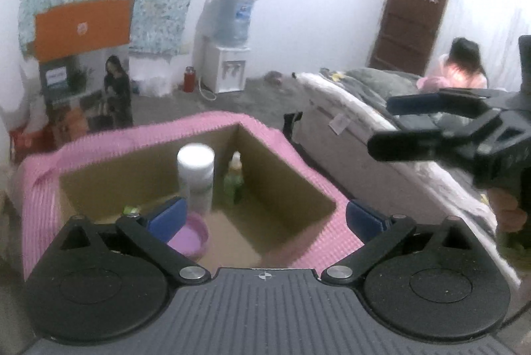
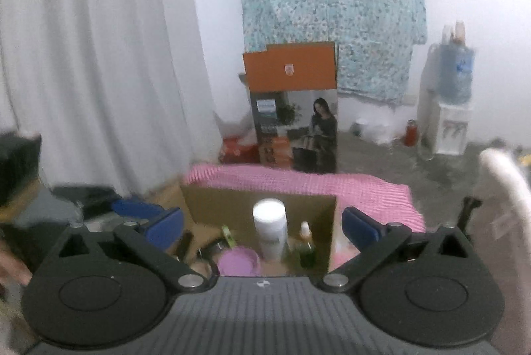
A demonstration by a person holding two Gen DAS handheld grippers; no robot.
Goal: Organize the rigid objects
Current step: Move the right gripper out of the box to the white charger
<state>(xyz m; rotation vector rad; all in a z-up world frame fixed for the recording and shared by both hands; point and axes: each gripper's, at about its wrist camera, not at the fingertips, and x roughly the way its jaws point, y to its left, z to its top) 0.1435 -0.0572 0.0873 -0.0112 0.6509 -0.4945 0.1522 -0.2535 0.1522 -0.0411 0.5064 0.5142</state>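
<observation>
An open cardboard box (image 1: 282,175) with pink padded flaps (image 1: 43,189) stands below me. Upright in it are a white bottle (image 1: 195,175) and a small green bottle (image 1: 234,180), with a purple bowl (image 1: 189,235) lying near them. My left gripper (image 1: 265,219) hangs above the box, open and holding nothing. Further right, over the bed's edge, my right gripper (image 1: 388,122) is also open. The right wrist view shows the box (image 2: 315,209), the white bottle (image 2: 270,228), the green bottle (image 2: 305,248), the bowl (image 2: 237,262) and a green tube (image 2: 229,235) under the open right gripper (image 2: 262,227).
A bed (image 1: 358,129) with grey bedding runs along the right, and a person (image 1: 464,66) sits beyond it. A water dispenser (image 1: 229,56), a red flask (image 1: 189,79) and a tall printed carton (image 1: 86,62) stand by the far wall. A white curtain (image 2: 99,56) hangs on the left.
</observation>
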